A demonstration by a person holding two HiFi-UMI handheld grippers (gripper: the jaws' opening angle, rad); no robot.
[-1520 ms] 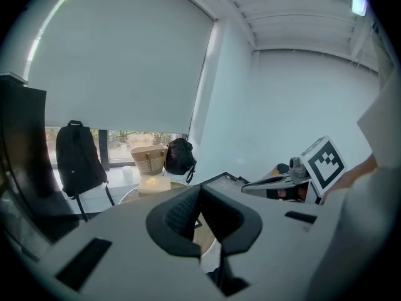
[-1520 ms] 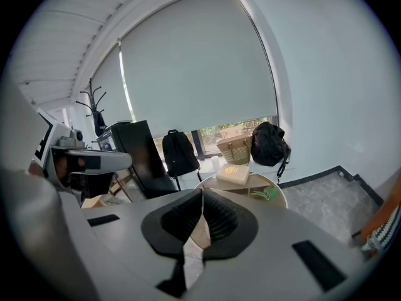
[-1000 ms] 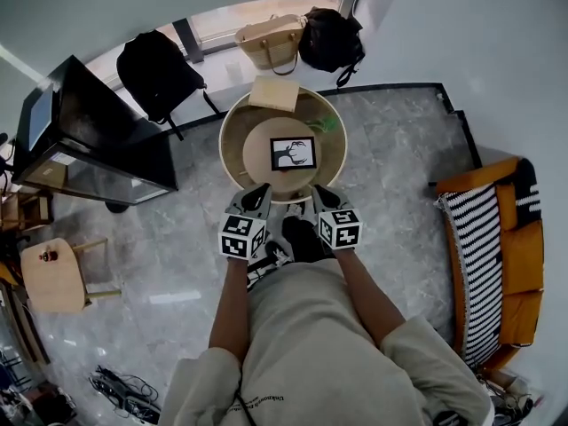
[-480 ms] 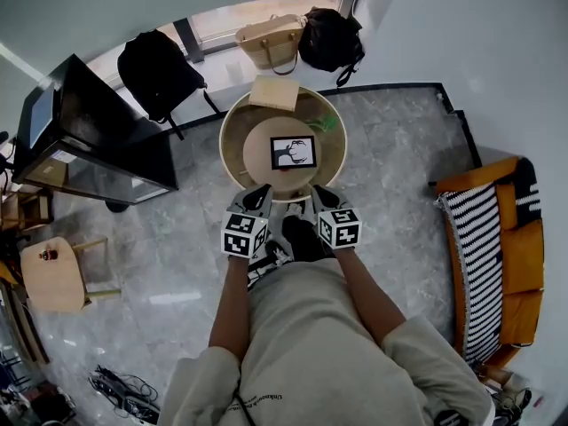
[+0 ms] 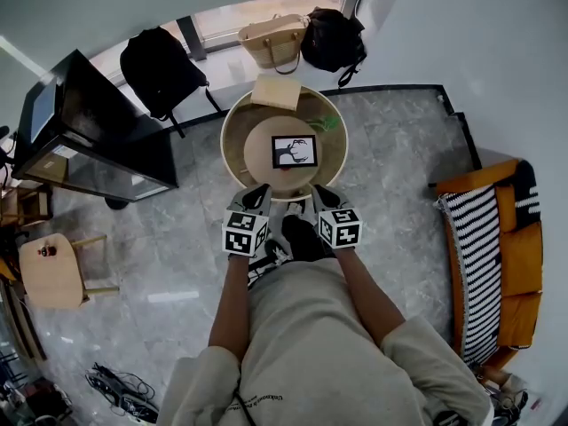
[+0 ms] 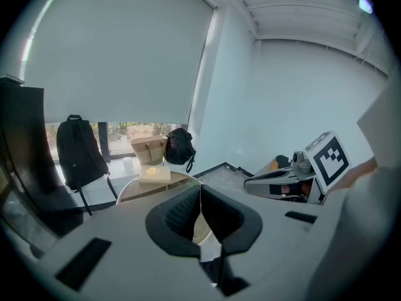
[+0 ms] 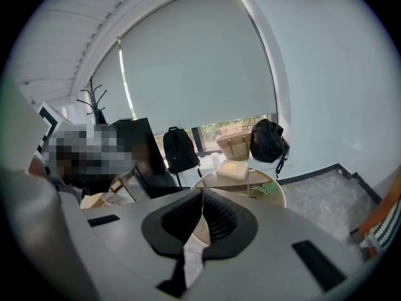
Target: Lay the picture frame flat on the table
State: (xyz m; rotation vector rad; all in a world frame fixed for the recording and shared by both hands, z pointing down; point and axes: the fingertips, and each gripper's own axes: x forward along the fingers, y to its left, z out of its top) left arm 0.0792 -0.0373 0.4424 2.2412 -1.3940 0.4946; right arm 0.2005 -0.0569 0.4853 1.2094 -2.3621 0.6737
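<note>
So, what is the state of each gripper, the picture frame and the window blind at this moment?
left gripper: shut, empty.
right gripper: shut, empty.
picture frame: on the round table, untouched; standing or flat, cannot tell.
window blind: drawn down almost fully.

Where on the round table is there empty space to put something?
On the table, bare wood lies left of the picture frame and between it and the near rim. The far edge is taken by the tan box, the right side by something green.
</note>
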